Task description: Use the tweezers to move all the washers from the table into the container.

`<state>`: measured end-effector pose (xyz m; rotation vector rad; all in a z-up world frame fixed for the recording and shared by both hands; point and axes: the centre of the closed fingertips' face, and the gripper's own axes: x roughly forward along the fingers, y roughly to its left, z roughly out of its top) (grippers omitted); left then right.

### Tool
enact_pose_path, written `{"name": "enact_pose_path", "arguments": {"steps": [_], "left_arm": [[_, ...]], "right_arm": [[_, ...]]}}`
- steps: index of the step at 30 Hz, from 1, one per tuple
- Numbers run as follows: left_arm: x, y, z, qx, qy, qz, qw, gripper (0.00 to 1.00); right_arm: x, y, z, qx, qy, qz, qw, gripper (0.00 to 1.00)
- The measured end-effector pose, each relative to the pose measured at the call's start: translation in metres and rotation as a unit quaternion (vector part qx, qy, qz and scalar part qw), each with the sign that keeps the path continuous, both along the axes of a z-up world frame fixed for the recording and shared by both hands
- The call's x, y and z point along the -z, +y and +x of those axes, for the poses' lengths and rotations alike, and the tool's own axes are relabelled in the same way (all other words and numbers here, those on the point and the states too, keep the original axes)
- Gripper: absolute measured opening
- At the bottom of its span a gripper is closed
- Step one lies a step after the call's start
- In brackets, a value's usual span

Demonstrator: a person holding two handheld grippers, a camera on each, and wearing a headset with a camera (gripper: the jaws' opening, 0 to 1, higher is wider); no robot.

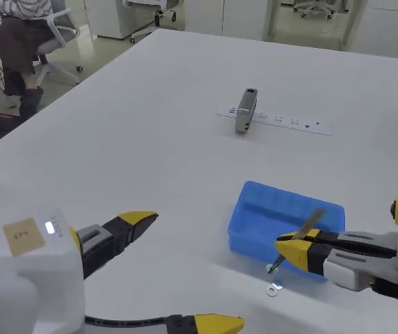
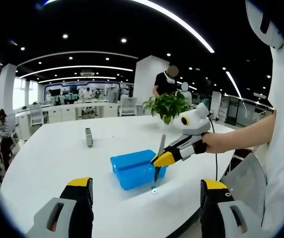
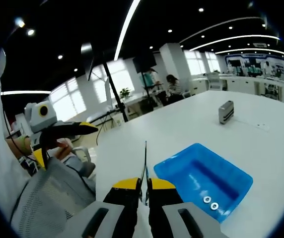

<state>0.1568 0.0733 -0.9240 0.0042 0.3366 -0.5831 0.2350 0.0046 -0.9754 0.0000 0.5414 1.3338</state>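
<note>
Right gripper jaws closed on the tweezers, clamped near mid-length. The tweezers' long axis crosses the jaw tips at a steep tilt, points down. One washer lies flat on the table just below and slightly ahead of the tweezer points. They look apart, though contact is too fine to tell, and so is the gap between the points. The container sits just beside the right jaws on their far side, close to the washer. In the right gripper view two washers lie in it, ahead and right of the jaws. Left gripper jaws wide open, holding nothing, well apart from the washer, so the right is much the nearer. Judgement: the next move is a short drop of the points onto the washer's rim.
</note>
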Motion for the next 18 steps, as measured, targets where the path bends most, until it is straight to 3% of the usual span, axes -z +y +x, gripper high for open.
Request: {"name": "enact_pose_path", "arguments": {"steps": [9,18], "left_arm": [[0.000,-0.001,-0.001,0.001,-0.001,0.001,1.0000,0.91],[0.000,0.001,-0.001,-0.002,-0.001,0.003,1.0000,0.91]], "right_arm": [[-0.017,-0.003,-0.002,0.003,-0.012,0.011,0.9999,0.03],[-0.032,-0.002,0.010,0.013,-0.026,0.025,0.9993,0.03]]}}
